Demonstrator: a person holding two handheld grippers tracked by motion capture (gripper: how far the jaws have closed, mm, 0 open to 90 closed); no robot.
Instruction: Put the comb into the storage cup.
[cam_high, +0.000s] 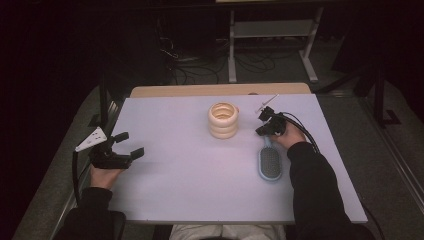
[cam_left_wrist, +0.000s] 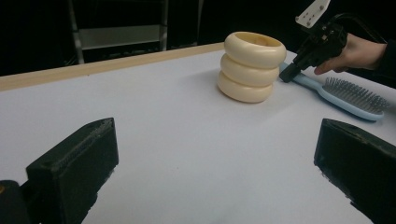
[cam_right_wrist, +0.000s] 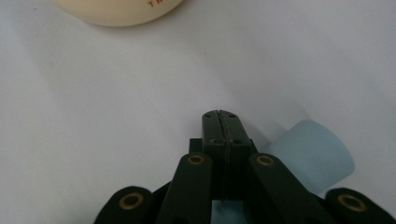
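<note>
Right gripper (cam_high: 264, 131), right of centre in high view: black jaws clenched together, nothing between, tips over pale blue plastic hairbrush (cam_high: 270, 161) handle end. Brush oval head bristled, lying flat on matte white table (cam_high: 190, 185). Left gripper (cam_high: 131, 144) at left edge: jaws released, wide apart. Glossy cream ring stack (cam_high: 223, 120) at centre.

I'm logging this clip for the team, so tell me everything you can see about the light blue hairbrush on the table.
The hairbrush is pale blue and looks like plastic, with an oval head and a rounded handle. Its grey pad of dark bristles faces up. It lies flat on the white table, at the person's right, handle pointing away from the person toward the stack of cream rings, which it does not touch. The right gripper, jaws shut, sits at the handle's end; whether it grips or merely touches cannot be told.
</note>
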